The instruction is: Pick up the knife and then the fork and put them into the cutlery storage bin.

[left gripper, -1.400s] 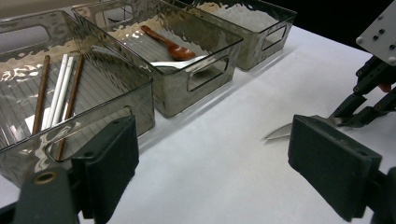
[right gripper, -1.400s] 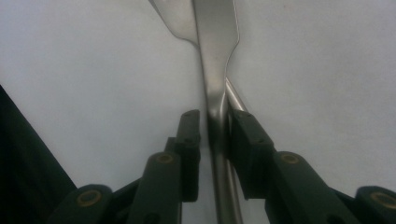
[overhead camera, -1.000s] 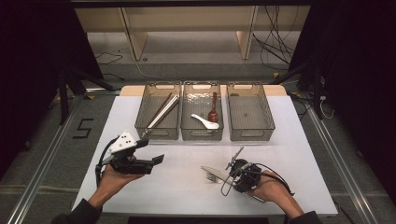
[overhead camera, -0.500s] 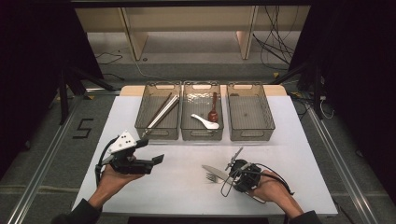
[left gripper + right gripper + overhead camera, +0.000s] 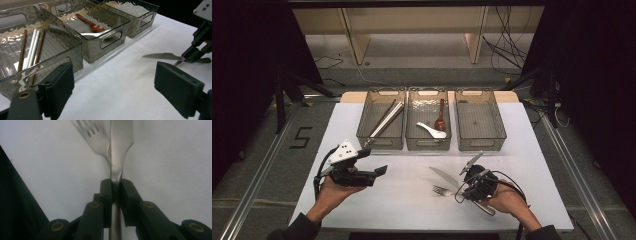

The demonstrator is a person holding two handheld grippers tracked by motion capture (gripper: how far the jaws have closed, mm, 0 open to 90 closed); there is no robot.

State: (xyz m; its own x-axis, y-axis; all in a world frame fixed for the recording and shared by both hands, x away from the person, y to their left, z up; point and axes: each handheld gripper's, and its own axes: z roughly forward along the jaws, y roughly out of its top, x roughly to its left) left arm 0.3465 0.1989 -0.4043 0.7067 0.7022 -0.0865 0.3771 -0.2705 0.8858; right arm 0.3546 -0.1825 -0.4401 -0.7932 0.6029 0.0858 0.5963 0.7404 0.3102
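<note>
My right gripper (image 5: 472,186) is shut on the handle of a steel knife (image 5: 443,176) at the near right of the white table (image 5: 412,210). In the right gripper view the jaws clamp the knife (image 5: 121,147), and a fork (image 5: 96,137) lies under it on the table. The fork (image 5: 442,190) sits just in front of the blade. My left gripper (image 5: 373,162) is held above the near left of the table, open and empty, pointing right. In the left gripper view, between its wide-apart pads (image 5: 60,82), the knife blade (image 5: 163,56) hangs level just off the table.
Three clear bins stand in a row at the back. The left bin (image 5: 362,134) holds chopsticks (image 5: 384,121). The middle bin (image 5: 428,144) holds a white spoon (image 5: 430,130) and a brown spoon (image 5: 440,116). The right bin (image 5: 479,142) is empty.
The knife's blade tip sits a little higher than before, lifted slightly in the right gripper. The fork, the left gripper and the bins have not moved.
</note>
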